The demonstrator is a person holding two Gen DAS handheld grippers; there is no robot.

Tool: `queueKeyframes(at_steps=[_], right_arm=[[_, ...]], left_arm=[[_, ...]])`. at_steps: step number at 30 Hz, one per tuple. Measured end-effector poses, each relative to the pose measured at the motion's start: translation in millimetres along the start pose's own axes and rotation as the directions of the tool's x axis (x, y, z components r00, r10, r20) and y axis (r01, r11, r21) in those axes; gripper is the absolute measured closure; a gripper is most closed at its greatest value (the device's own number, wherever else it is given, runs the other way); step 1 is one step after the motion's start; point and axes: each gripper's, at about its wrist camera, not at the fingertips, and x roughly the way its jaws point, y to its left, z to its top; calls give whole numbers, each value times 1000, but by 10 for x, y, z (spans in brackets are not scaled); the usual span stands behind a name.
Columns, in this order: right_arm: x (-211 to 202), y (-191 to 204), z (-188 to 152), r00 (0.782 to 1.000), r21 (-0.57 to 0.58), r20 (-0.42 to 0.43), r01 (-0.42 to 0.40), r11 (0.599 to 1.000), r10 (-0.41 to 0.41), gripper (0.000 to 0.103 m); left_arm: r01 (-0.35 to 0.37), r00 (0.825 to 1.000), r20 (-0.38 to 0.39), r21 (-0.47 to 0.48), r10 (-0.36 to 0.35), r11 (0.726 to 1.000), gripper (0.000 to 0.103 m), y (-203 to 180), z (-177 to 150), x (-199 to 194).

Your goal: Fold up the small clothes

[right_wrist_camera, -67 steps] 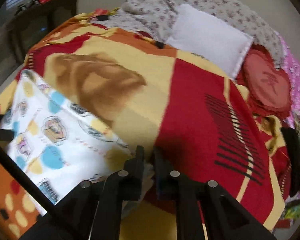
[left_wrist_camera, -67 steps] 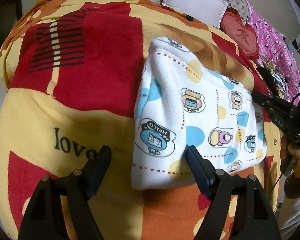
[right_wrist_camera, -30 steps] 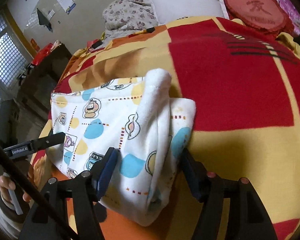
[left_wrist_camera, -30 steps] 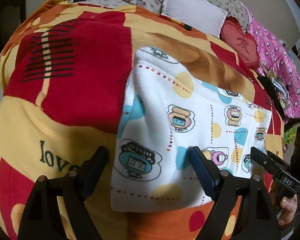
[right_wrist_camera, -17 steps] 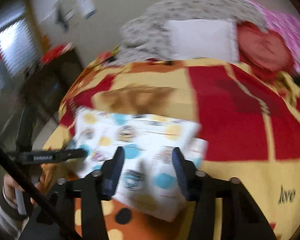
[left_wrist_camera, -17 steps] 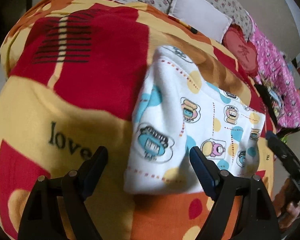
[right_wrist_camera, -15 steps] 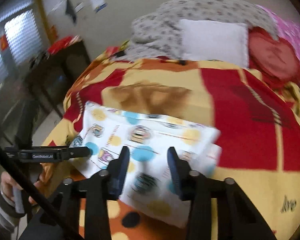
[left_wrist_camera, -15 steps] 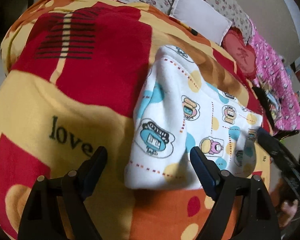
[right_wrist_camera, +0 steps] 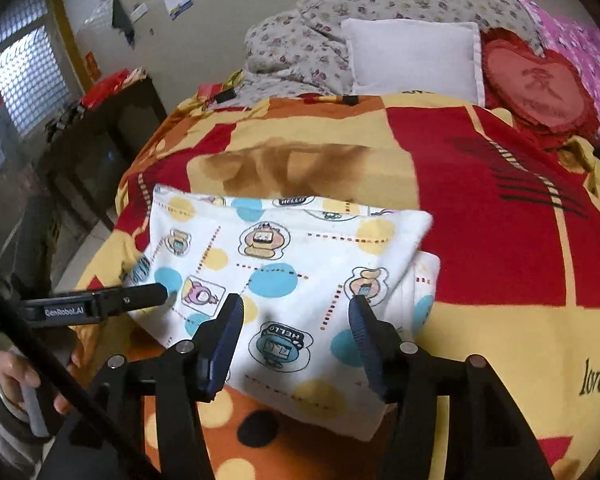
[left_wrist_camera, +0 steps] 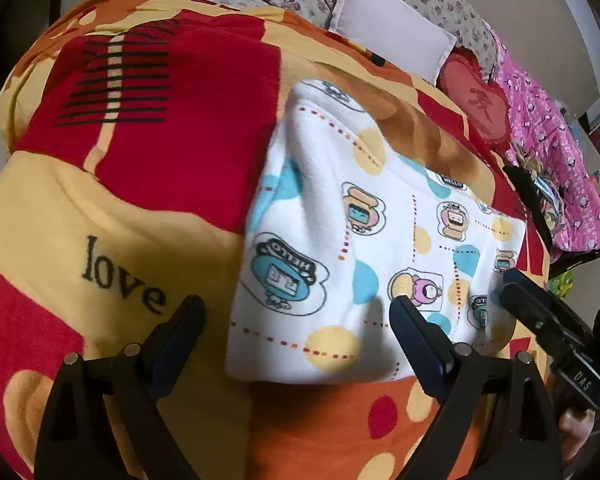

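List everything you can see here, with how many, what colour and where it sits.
Folded cartoon-print fleece garment: one, white with blue and yellow dots, on the blanket's near edge.
Fleece blanket: one, red, yellow and orange, covering the bed.
Square pillow: one, white, at the bed's head.
Heart-shaped cushion: one, red, beside the pillow.
Floral quilt: one, grey, bunched behind the pillow.
Pink patterned cover: one, along the bed's far side.
Dark cabinet: one, beside the bed.
Left gripper: black, jaws opening, above the garment's corner.
Right gripper: black, jaws opening, above the garment.
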Motion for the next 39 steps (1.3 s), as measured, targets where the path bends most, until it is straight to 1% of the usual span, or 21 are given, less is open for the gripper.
queueKeyframes(at_steps=[2, 3, 4, 5, 6, 9, 10, 11, 13, 15, 19, 21, 22, 24, 26, 28, 29, 31, 34, 37, 39], right_arm=[[73, 88, 15, 1000, -33, -4, -6, 999, 6, 44], [120, 128, 38, 1000, -36, 1, -8, 999, 8, 50], [171, 152, 66, 1000, -31, -1, -15, 999, 15, 60], [218, 169, 99, 1000, -26, -4, -31, 999, 31, 62], [263, 181, 128, 999, -20, -4, -47, 999, 47, 62], [457, 207, 196, 999, -18, -31, -42, 999, 41, 62], [533, 195, 205, 998, -11, -44, -37, 999, 37, 62], [586, 183, 208, 998, -3, -53, -41, 999, 41, 62], [695, 145, 193, 996, 9, -75, -44, 999, 44, 62], [712, 144, 190, 997, 5, -70, -40, 999, 40, 62], [715, 140, 205, 996, -1, -81, -40, 999, 39, 62], [670, 68, 229, 993, 39, -80, -82, 996, 85, 62], [621, 3, 247, 989, 88, -67, -124, 988, 130, 62], [535, -106, 274, 969, 183, -18, -238, 954, 246, 62], [527, -215, 291, 927, 287, 37, -367, 885, 373, 62], [618, -223, 294, 911, 329, 35, -399, 856, 411, 62], [730, -224, 281, 917, 342, 11, -378, 860, 399, 62], [865, -230, 245, 931, 362, -16, -333, 871, 364, 74], [844, -262, 251, 927, 377, -9, -345, 860, 376, 74], [664, -298, 294, 942, 342, 10, -317, 885, 334, 72], [548, -396, 297, 946, 351, 21, -309, 884, 323, 71]], left_arm=[[-7, 1000, 3, 18, 7, 1000, 10, -36, -6, 15], [-3, 1000, 3, 31, 3, 1000, 10, -61, -9, 27], [-4, 1000, 5, 38, 4, 999, 14, -74, -17, 30], [-13, 1000, 11, 51, 13, 999, 27, -106, -23, 36], [-21, 1000, 12, 62, 20, 998, 34, -121, -27, 36], [-27, 1000, 12, 79, 26, 997, 46, -154, -17, 42], [-25, 1000, 15, 75, 24, 997, 53, -141, -12, 30], [-21, 1000, 23, 66, 20, 998, 63, -120, 1, 2], [12, 1000, 26, 47, -13, 999, 73, -69, 28, -65], [56, 998, 30, 45, -57, 997, 75, -72, 55, -146], [62, 997, 42, 78, -65, 995, 76, -201, 51, -231], [70, 996, 54, 106, -76, 992, 76, -307, 41, -301], [69, 995, 58, 121, -76, 990, 76, -367, 37, -324], [65, 995, 64, 144, -75, 987, 76, -447, 36, -355], [62, 995, 66, 156, -73, 986, 76, -507, 27, -372], [61, 995, 66, 161, -72, 985, 76, -545, 6, -388], [61, 995, 66, 164, -72, 985, 76, -564, -9, -392], [61, 995, 62, 168, -73, 984, 76, -598, -13, -385], [59, 996, 59, 181, -70, 982, 76, -673, -34, -385], [71, 995, 59, 210, -86, 975, 76, -822, -58, -385], [92, 993, 51, 228, -106, 969, 76, -942, -79, -363]])
